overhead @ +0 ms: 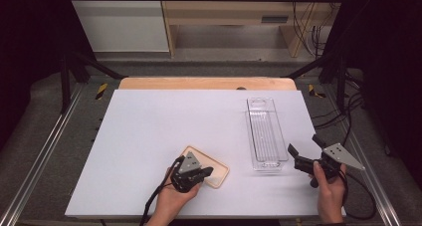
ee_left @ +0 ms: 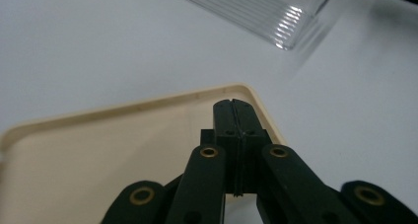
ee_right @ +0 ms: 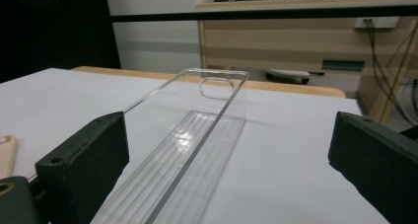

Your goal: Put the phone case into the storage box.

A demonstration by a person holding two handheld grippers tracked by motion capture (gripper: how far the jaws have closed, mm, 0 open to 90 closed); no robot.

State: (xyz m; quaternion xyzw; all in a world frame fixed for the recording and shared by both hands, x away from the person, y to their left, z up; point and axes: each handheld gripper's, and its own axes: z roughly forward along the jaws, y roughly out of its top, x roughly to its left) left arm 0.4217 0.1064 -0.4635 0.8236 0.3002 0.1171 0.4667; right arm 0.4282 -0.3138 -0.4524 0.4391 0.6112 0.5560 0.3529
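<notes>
While the left gripper (overhead: 208,173) hangs with its jaws pressed flat together and nothing between them, its tip sits over the small, shallow, beige tray with rounded corners (overhead: 219,178), near the tray's right end. In the left gripper view the closed jaws point at the tray's far corner rim, whether touching it I cannot tell. This tray lies on the white worktop (overhead: 149,131), close to its near edge. To the right, well apart, lies a long, narrow, clear plastic tray with a ribbed floor (overhead: 264,131), its length running away from the person. Just beside its near end, the right gripper (overhead: 304,147) is held with jaws spread wide and empty.
</notes>
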